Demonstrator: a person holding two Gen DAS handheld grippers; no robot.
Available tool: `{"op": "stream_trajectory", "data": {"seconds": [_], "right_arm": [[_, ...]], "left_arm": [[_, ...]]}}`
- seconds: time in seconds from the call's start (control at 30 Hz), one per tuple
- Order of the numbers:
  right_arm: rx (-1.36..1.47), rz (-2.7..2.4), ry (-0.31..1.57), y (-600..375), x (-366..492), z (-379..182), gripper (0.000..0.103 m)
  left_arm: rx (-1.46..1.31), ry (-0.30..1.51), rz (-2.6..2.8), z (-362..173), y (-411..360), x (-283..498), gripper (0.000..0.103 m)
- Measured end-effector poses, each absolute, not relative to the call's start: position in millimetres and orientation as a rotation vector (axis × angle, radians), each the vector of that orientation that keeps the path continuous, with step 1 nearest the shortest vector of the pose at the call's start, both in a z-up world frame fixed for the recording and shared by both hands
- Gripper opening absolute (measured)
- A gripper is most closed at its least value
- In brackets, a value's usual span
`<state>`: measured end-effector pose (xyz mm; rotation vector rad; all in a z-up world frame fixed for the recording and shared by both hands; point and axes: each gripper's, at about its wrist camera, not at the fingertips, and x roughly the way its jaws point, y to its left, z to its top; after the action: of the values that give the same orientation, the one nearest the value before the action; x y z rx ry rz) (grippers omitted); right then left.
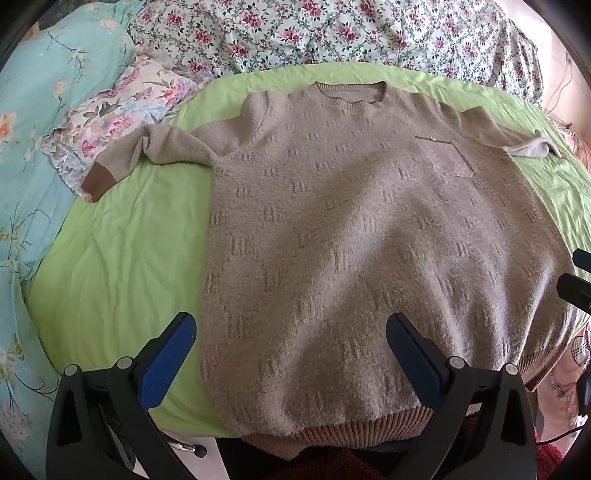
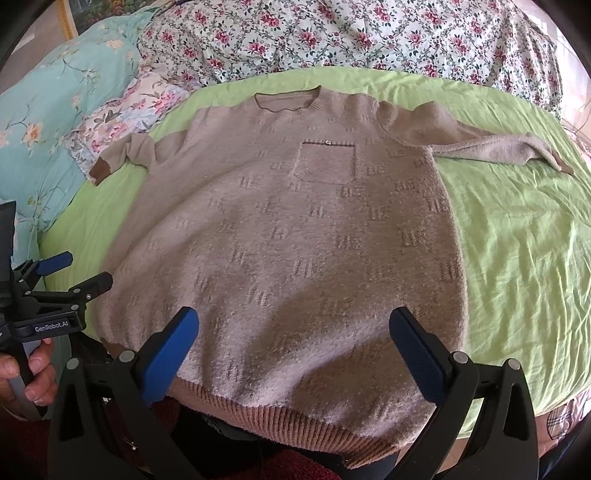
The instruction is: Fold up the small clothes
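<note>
A beige knit sweater [image 1: 351, 229] with a chest pocket [image 2: 325, 162] lies flat, front up, on a green sheet [image 1: 122, 258], collar at the far side, ribbed hem at the near edge. Its left sleeve [image 1: 147, 155] with a brown cuff bends off to the left. Its right sleeve [image 2: 491, 147] stretches out to the right. My left gripper [image 1: 291, 332] is open and empty above the hem's left part. My right gripper [image 2: 295, 328] is open and empty above the hem's middle. The left gripper also shows in the right wrist view [image 2: 77, 269], at the sweater's left edge.
Floral quilts [image 2: 351, 33] are piled behind the green sheet, and a teal floral blanket [image 1: 40, 110] lies at the left. The sheet's near edge drops off just below the hem. Bare green sheet [image 2: 517, 258] lies to the right of the sweater.
</note>
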<state>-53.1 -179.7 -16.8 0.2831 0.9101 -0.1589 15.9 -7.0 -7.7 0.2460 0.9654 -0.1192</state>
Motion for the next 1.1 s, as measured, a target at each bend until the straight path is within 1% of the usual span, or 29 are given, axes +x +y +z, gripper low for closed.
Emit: {"op": "stream_trajectory", "data": {"seconds": [0.33, 0.73, 0.93, 1.1], "right_arm": [[0.316, -0.172, 0.886, -198, -48, -18, 0.103], [0.366, -0.230, 0.870, -239, -37, -16, 0.103], [0.435, -0.297, 0.847, -289, -36, -17, 0.103], [0.480, -0.420, 0.802, -359, -42, -19, 0.103]], "left_arm": [[0.262, 1.013, -0.118, -12, -12, 35, 0.103], [0.252, 0.983, -0.121, -12, -19, 71, 0.103], [0.246, 0.963, -0.105, -8, -22, 96, 0.103], [0.264, 0.921, -0.086, -1, -24, 115, 0.103]]}}
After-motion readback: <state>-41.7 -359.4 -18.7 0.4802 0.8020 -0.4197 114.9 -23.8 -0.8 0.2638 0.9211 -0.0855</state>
